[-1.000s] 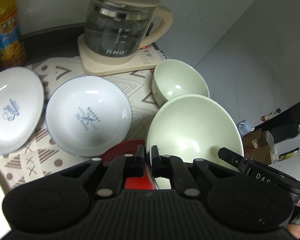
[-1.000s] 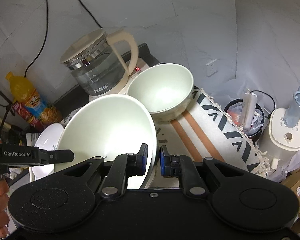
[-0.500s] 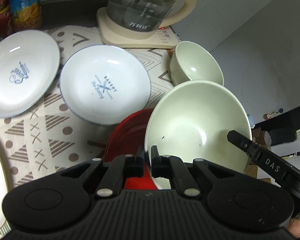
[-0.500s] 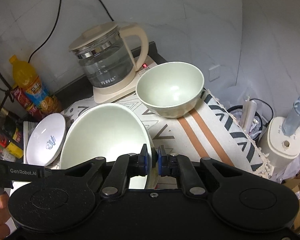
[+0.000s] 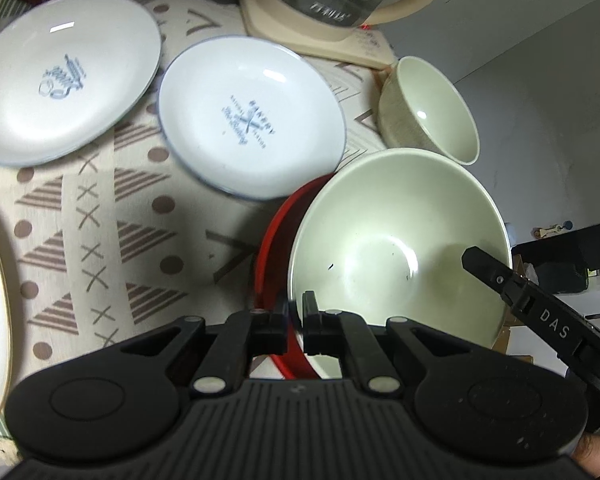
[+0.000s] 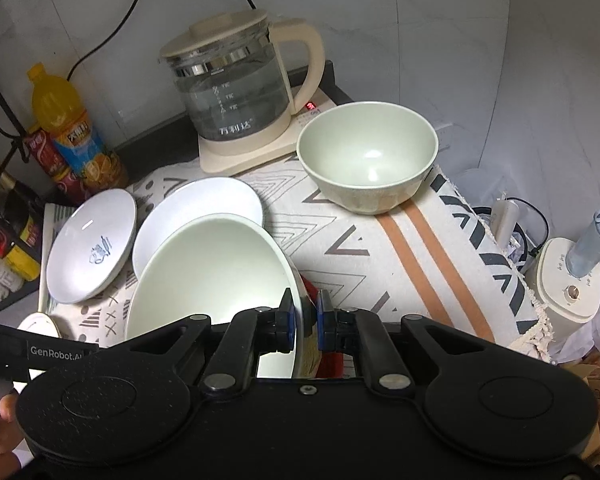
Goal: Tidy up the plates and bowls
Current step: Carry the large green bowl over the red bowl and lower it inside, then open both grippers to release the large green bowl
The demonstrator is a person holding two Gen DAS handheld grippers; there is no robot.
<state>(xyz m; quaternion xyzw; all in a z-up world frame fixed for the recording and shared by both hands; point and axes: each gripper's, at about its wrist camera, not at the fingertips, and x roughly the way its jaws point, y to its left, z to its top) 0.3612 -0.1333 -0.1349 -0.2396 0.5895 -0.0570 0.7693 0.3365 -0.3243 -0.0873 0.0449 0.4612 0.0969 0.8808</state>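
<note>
The tabletop is covered by a patterned cloth. The big green bowl is held tilted, just in front of the kettle, over a red plate. Its rim is pinched tight by the left hand-held gripper and the right hand-held gripper. It should be lowered slowly and level, then let go together.

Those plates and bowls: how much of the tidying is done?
Little looks done: two white plates and the small green bowl lie apart. In hand: left gripper and right gripper clamp the big green bowl, over a red plate. Stacking remains.
</note>
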